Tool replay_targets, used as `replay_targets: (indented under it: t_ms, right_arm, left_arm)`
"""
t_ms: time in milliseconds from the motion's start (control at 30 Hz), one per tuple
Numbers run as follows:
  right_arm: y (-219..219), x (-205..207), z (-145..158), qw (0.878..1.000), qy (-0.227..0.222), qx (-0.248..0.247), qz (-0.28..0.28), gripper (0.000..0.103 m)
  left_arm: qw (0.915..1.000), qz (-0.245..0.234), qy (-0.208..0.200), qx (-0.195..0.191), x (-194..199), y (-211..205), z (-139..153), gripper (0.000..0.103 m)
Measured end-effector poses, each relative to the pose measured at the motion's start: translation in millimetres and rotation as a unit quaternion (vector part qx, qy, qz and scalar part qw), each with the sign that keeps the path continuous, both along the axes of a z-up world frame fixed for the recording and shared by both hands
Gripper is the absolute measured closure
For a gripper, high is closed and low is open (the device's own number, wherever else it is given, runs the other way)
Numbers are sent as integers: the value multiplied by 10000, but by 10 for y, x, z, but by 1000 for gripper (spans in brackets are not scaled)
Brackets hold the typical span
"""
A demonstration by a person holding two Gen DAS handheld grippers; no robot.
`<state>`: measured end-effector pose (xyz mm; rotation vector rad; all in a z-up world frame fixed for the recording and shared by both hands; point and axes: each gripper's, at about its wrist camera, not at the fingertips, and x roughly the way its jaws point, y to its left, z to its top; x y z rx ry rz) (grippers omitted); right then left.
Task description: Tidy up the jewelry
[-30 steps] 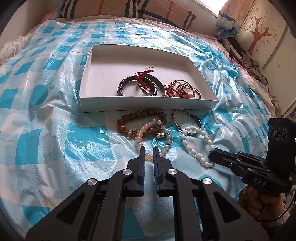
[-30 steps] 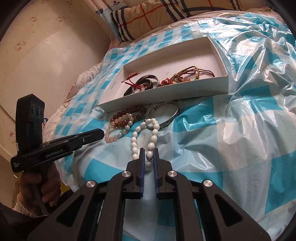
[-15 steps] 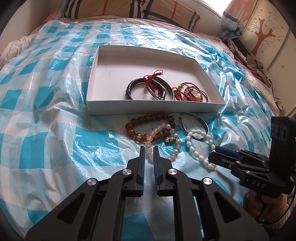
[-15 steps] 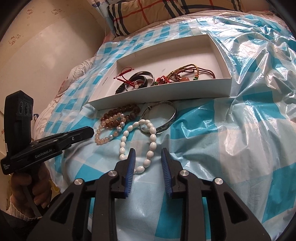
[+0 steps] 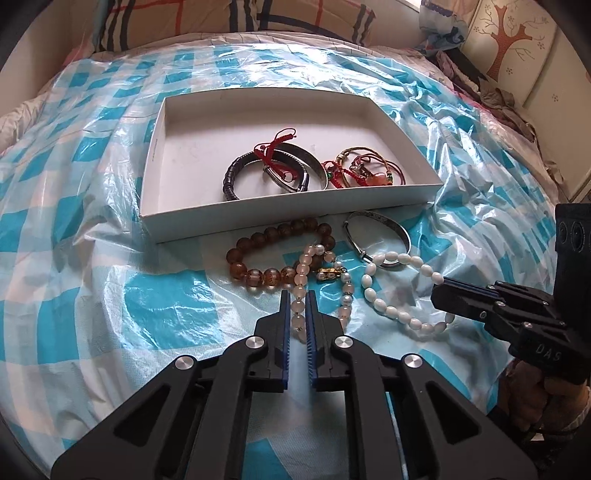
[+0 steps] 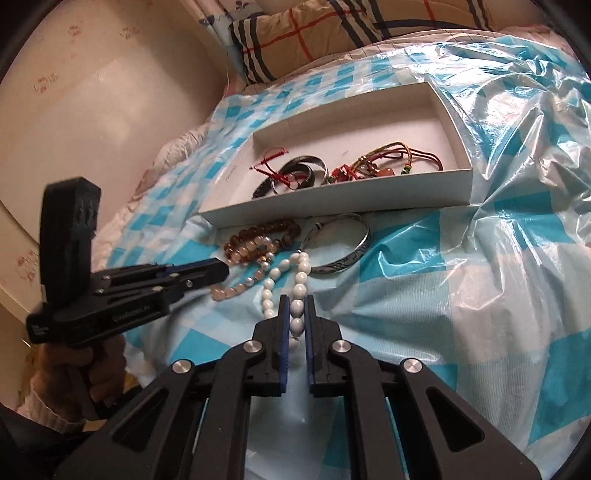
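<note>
My right gripper has just been closing and is pinching the near end of the white bead bracelet. The strand is running lengthwise away toward the white box, directly beyond. My left gripper is clamping the pink bead bracelet.

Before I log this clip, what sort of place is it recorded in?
Most likely a bedroom, worked on a bed: a plaid pillow lies at the head, a blue-and-white checked plastic sheet covers soft bedding, and a shallow white cardboard tray of bracelets sits on top.
</note>
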<state>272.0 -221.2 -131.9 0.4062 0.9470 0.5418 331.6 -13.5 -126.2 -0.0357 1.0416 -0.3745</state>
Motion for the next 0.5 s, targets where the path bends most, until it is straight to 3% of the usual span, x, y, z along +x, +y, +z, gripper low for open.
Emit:
replay_targets:
  t_ms: [267, 500]
  right_arm:
    - [-150, -45, 164, 9948, -41, 1013, -100, 95]
    - [-95, -121, 247, 9968, -262, 746, -85, 95]
  left_arm:
    - [9958, 12, -116, -906, -169, 53, 160, 96]
    - [9969, 138, -616, -478, -246, 14, 349, 96]
